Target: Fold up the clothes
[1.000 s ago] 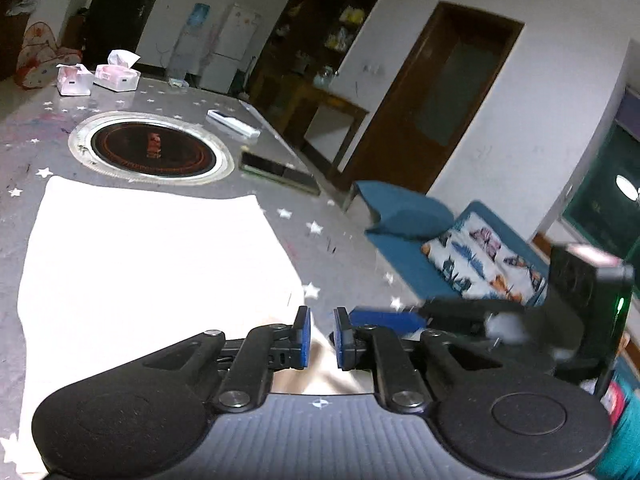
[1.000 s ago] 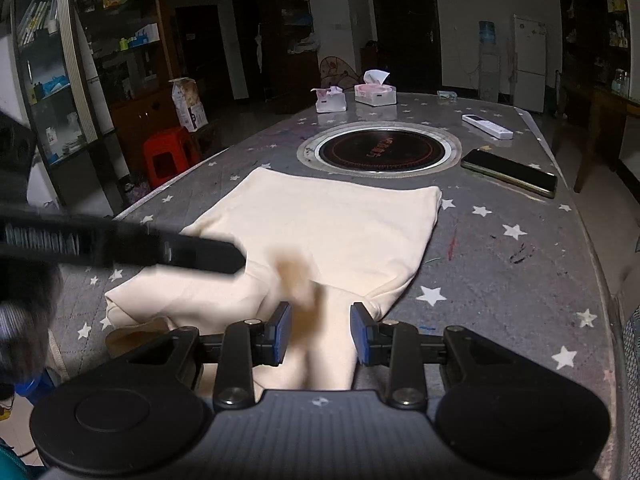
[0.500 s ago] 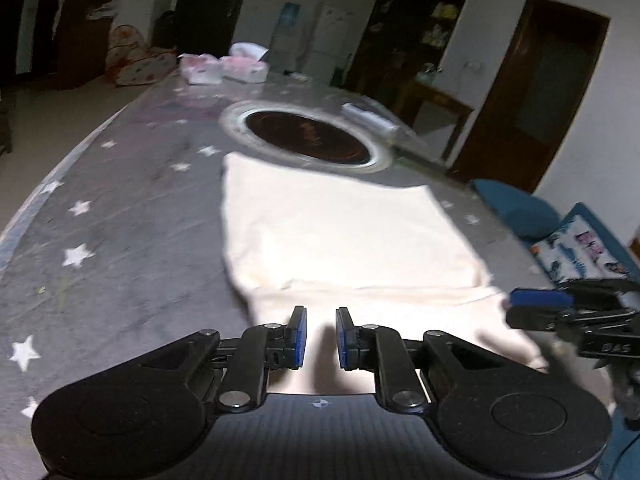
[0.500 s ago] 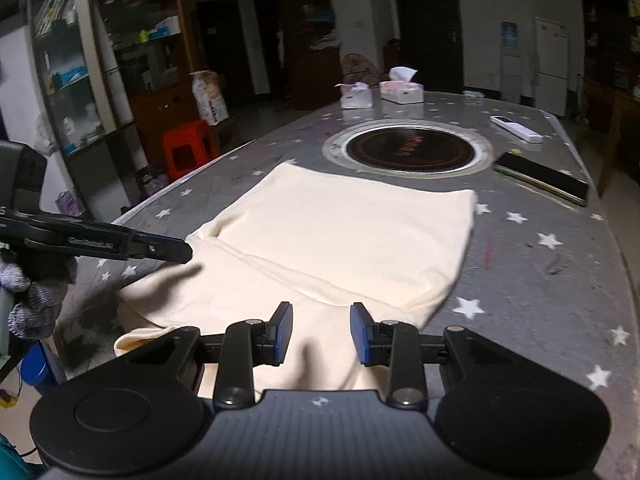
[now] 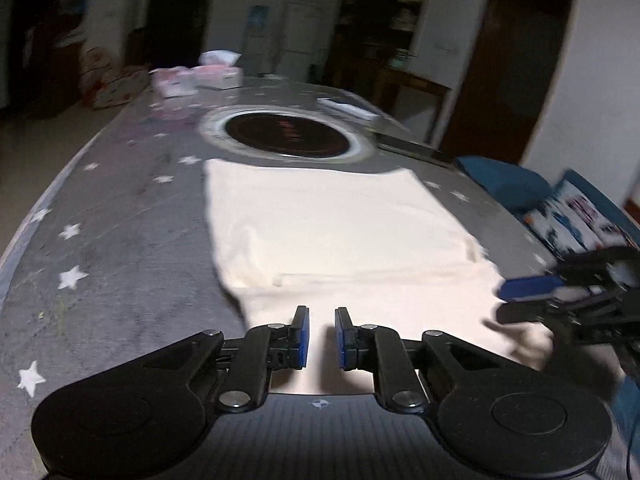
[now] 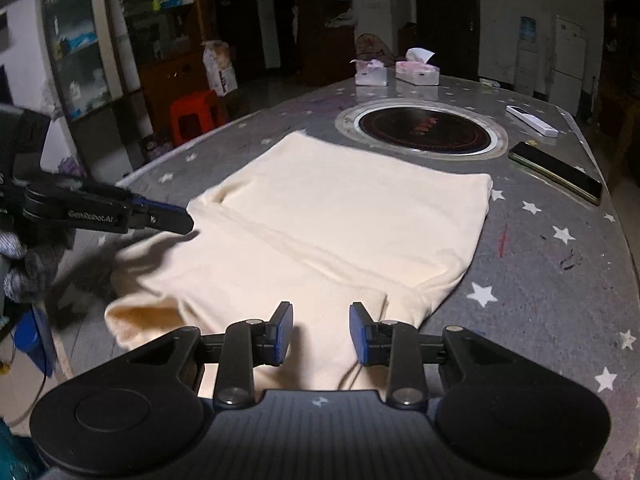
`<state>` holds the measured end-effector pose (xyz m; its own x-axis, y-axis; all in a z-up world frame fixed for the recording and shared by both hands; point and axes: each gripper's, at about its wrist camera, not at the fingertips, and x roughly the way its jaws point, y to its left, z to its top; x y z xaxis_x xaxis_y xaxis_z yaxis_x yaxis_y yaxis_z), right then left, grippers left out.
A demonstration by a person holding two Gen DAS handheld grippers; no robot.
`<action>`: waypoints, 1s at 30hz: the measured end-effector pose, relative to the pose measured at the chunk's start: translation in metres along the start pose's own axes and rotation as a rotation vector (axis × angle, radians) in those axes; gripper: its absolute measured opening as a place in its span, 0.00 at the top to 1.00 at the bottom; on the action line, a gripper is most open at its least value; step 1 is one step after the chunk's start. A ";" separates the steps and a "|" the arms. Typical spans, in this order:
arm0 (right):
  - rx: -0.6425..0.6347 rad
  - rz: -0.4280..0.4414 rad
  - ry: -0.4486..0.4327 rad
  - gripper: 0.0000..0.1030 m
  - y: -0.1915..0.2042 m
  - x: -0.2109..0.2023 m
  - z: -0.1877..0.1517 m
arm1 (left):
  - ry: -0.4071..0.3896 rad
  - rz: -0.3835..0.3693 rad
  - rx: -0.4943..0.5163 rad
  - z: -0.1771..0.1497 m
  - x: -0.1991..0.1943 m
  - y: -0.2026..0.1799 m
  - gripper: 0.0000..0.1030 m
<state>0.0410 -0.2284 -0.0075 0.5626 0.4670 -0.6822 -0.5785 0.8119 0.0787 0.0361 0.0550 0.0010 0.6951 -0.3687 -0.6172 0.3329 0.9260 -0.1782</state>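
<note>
One garment is on view, and nothing else has yet been worked. The grey star-printed table (image 6: 560,280) is seen bearing everything, with the round inset cooktop (image 6: 422,128) set into it beyond the cloth. The cream garment (image 6: 340,216) is laid flat between the cooktop and the near edge, its side panels already turned in, so that a raised fold line is shown running across it.

Over the last second the left gripper (image 5: 318,336) has been swung from the garment's right side to the near-left part of its hem, where it is now held low over the cloth with its blue pads parted by a narrow gap and nothing caught between them. The right gripper (image 6: 320,334) has been kept over the near-right part of the hem, its fingers spread wider and likewise empty. A paired grasp of the near edge is judged to be in preparation, so that the cloth may be folded away toward the cooktop.

A dark phone (image 6: 556,178), a white remote (image 6: 532,120) and two tissue packs (image 6: 418,72) are left well beyond the cloth.
</note>
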 end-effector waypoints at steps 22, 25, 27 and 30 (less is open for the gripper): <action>-0.219 -0.004 0.035 0.60 0.026 -0.034 -0.015 | 0.022 -0.082 0.386 -0.037 -0.047 -0.041 0.59; -0.268 -0.002 0.054 0.57 0.030 -0.041 -0.019 | 0.014 -0.072 0.479 -0.047 -0.047 -0.050 0.57; -0.290 0.001 0.066 0.54 0.032 -0.044 -0.021 | 0.004 -0.061 0.530 -0.052 -0.043 -0.057 0.57; -0.323 0.007 0.086 0.51 0.036 -0.043 -0.025 | -0.012 -0.046 0.606 -0.059 -0.039 -0.066 0.57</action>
<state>-0.0186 -0.2281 0.0064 0.5144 0.4296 -0.7422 -0.7469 0.6497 -0.1416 -0.0508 0.0127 -0.0088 0.6773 -0.4115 -0.6099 0.6639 0.6990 0.2657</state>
